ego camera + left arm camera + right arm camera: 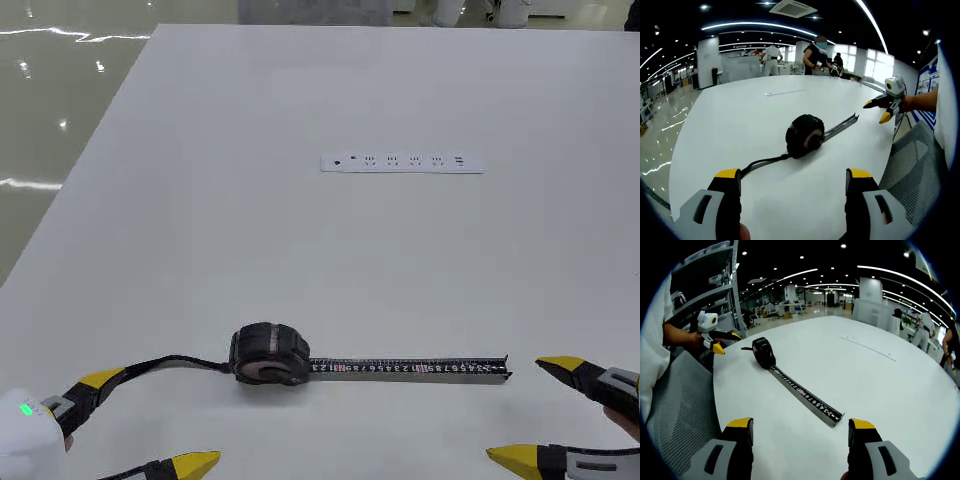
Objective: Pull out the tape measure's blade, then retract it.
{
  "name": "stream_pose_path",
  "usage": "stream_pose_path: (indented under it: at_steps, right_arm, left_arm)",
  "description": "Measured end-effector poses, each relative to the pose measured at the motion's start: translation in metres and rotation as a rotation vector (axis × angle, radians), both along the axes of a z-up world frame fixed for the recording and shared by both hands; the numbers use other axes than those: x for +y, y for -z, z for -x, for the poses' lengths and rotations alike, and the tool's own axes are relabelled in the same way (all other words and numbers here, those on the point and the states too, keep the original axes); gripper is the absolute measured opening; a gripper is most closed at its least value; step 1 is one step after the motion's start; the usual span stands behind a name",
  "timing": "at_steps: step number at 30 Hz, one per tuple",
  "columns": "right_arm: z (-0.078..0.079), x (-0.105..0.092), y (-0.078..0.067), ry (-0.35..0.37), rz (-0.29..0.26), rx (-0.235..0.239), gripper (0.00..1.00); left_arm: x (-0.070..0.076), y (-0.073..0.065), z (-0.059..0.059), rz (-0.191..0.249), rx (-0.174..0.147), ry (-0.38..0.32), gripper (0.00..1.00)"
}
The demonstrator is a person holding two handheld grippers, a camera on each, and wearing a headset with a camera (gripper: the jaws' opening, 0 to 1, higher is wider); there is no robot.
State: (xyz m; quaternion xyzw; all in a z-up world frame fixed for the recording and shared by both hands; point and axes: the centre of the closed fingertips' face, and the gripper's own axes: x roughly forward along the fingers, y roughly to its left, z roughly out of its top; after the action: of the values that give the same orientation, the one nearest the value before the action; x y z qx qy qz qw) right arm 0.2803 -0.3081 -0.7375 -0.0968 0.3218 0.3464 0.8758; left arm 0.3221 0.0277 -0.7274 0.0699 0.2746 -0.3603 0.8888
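White table (pixel 300 250) in an open office hall, with glossy floor (pixel 50 120) along its left side. We find the tape (pixel 270 354) near the table's front edge, its black case standing upright. Its blade (pixel 410 368) lies extended flat on the table to the right of the case, with the hook end free. A black strap (pixel 175 362) runs left from the case towards the left gripper (pixel 150 420). That gripper's jaws are spread wide and hold nothing. One tip sits just beside the strap's end, and we cannot tell whether they touch. The right gripper (pixel 537 412) stands just past the blade's hook, its jaws also wide apart and empty, clear of the blade. A power strip (pixel 401 163) lies farther back, well apart from the tape. People (pixel 772 55) stand beyond the far edge.
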Motion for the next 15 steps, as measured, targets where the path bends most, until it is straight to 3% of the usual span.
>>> stream_pose_path:
  at_steps: [15]
  right_arm:
    - [0.027,-0.003,-0.003,0.057,-0.021,-0.005,0.80]
  left_arm:
    - [0.013,-0.003,0.022,0.019,0.007,-0.066,0.87]
